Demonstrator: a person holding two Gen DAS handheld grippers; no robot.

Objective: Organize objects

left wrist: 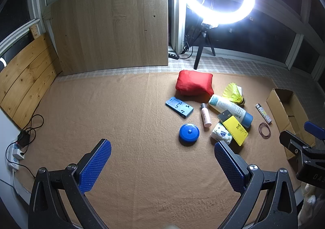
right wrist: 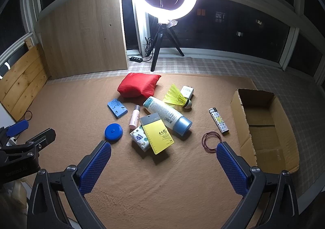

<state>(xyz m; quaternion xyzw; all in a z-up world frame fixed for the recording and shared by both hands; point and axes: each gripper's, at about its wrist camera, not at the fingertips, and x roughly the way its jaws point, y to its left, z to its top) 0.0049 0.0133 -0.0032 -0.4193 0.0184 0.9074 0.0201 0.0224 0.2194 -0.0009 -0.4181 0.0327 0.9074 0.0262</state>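
While both tools, left tool [left wrist: 162, 166] and right tool [right wrist: 163, 168], hang wide apart and hold nothing, the box [right wrist: 284, 147] looks empty. Every toy, like the bottle [right wrist: 166, 115] and pillow [right wrist: 138, 84], lies on the mat [right wrist: 162, 188].

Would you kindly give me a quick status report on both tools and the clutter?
Left tool open, empty; right tool open, empty. Items loose on mat; cardboard box empty. Nothing blocking.
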